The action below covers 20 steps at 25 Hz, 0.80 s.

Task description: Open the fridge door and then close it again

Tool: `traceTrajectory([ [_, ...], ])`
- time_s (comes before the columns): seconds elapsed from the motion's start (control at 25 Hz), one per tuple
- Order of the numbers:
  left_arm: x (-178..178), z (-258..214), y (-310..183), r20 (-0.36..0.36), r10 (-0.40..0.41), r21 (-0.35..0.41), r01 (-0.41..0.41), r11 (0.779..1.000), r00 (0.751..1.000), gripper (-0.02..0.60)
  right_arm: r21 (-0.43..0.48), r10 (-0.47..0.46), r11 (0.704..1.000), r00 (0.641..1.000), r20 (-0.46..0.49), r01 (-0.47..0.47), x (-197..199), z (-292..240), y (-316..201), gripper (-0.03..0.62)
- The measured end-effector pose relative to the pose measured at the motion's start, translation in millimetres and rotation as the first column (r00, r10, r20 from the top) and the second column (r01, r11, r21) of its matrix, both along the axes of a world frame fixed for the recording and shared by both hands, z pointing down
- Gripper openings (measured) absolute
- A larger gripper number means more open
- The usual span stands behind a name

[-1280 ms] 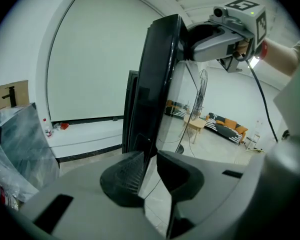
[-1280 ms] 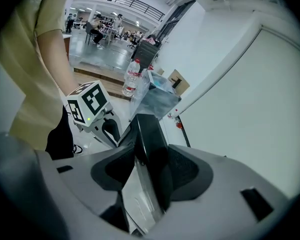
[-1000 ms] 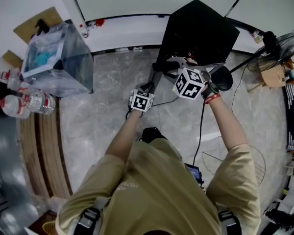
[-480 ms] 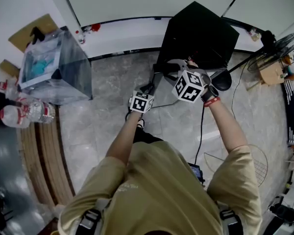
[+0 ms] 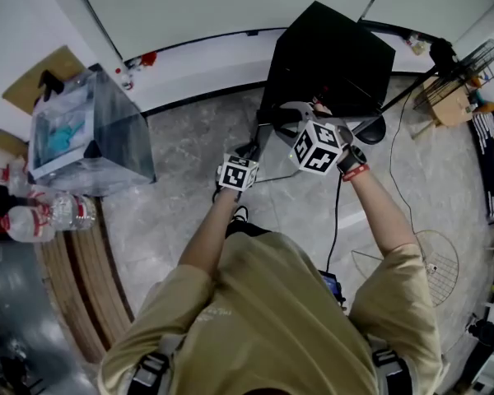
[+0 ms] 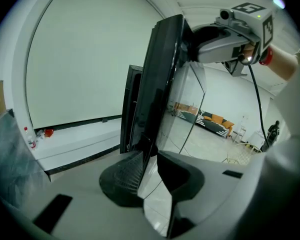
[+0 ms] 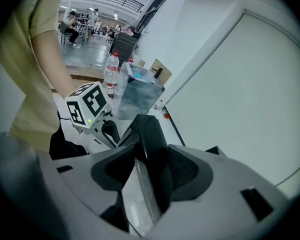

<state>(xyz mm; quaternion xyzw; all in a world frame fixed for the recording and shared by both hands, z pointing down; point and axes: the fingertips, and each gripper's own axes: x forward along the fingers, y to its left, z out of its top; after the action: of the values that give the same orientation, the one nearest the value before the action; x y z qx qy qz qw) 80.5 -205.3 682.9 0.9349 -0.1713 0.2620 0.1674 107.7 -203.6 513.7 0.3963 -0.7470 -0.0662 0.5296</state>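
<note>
Left gripper (image 6: 150, 170): jaws clamped on the free edge of the fridge door (image 6: 162, 79), low on the panel. One pad sits on the dark outer edge and the other on the glossy face. Seen edge-on from this gripper, the door stands upright.

Right gripper (image 7: 152, 173): jaws set wide and clenched over the thick black top edge of the same door, with pads on both faces. In the left gripper view it sits high up near the door's top corner, well above the left one.

Fridge (image 5: 333, 52): small black cabinet on the pale marble floor (image 5: 173, 204), backed against the white wall (image 5: 222, 6). The door is swung out from the cabinet front and stands partly open, on the person's side. Its glossy face reflects the floor and room.

Person: seen from above in a tan shirt, both forearms stretched forward to the door, red band on the right wrist.

Surroundings:
- Clear plastic storage box (image 5: 90, 134) with something blue inside, on the floor well left of the fridge.
- Water bottles (image 5: 53, 214) lying beside the box.
- Standing fan (image 5: 469, 60) to the right of the fridge.
- Loose wire fan guard (image 5: 432, 262) on the floor near the right elbow.
</note>
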Motion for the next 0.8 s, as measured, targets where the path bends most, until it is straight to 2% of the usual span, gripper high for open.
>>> traceTrajectory([
  [0.8,39.0,-0.7,-71.1,0.033,0.136,0.033,-0.137,0.990,0.990,0.098,0.014,0.107,0.994,0.994,0.029,-0.108,35.8,-1.2,-65.3,0.221],
])
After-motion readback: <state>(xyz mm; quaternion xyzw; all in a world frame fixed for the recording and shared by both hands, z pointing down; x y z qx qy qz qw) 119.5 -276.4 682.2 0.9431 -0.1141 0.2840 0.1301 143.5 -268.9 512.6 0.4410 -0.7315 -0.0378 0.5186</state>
